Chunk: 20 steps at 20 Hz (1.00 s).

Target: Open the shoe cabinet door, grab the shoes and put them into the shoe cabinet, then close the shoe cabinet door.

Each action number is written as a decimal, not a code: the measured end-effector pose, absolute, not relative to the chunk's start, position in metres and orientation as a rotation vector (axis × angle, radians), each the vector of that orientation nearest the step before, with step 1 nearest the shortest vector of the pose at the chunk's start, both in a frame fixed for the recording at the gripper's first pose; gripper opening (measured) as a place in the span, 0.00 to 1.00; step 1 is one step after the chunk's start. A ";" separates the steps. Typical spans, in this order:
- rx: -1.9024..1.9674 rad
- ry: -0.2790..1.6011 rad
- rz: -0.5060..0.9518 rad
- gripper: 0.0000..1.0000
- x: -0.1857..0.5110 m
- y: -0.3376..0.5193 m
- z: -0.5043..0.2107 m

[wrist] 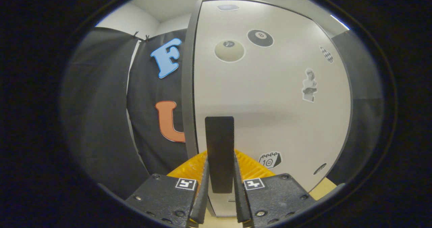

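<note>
The handle (219, 153) was a flat, dark upright bar fixed low on the door (270, 96), and it stood between our two fingers (203, 194) with the gripper (219, 201) narrowed around it. Both fingers lay right against its sides, so we judged that we held it, though how hard they pressed we could not tell. We took the bar to be rigid and smooth, with flat faces that would give the fingers fair purchase; the best hold looked to be on its lower half, where we already were. The door we judged to be a stiff, light panel that would swing on its hinge rather than flex, and we could not say whether it was being opened or closed. Its left edge (189, 86) showed as a grey band, so it seemed to stand slightly ajar or turned.

Counting: one handle, one door, and seven stickers on the door that we could make out: two billiard balls (229, 50), a bust (309, 85), a calendar (270, 160), a chequered patch (326, 54), one blurred at the top and one dark one low down. Behind the fingers sat a ribbed yellow part (249, 165) of the gripper
</note>
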State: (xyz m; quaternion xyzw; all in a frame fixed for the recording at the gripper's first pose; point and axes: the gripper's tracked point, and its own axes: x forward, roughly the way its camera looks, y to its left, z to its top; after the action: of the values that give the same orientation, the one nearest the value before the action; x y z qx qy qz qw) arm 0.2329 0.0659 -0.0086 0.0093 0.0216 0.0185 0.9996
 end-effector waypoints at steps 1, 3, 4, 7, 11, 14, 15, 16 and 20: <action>0.014 0.047 0.039 0.36 0.232 0.066 -0.008; 0.010 0.057 0.031 0.32 0.232 0.064 -0.009; 0.016 0.055 0.032 0.31 0.231 0.065 -0.009; 0.011 0.051 0.046 0.28 0.227 0.064 -0.009; 0.013 0.062 0.089 0.26 0.219 0.064 -0.009; 0.018 0.079 0.131 0.26 0.206 0.065 -0.008; 0.028 0.082 0.147 0.26 0.203 0.064 -0.008; 0.025 0.084 0.163 0.26 0.199 0.064 -0.008; 0.006 0.083 0.191 0.26 0.183 0.061 -0.007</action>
State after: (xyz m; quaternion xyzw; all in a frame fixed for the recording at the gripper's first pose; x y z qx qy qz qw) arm 0.1831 0.0611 -0.0073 0.0028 0.0412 0.0955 0.9946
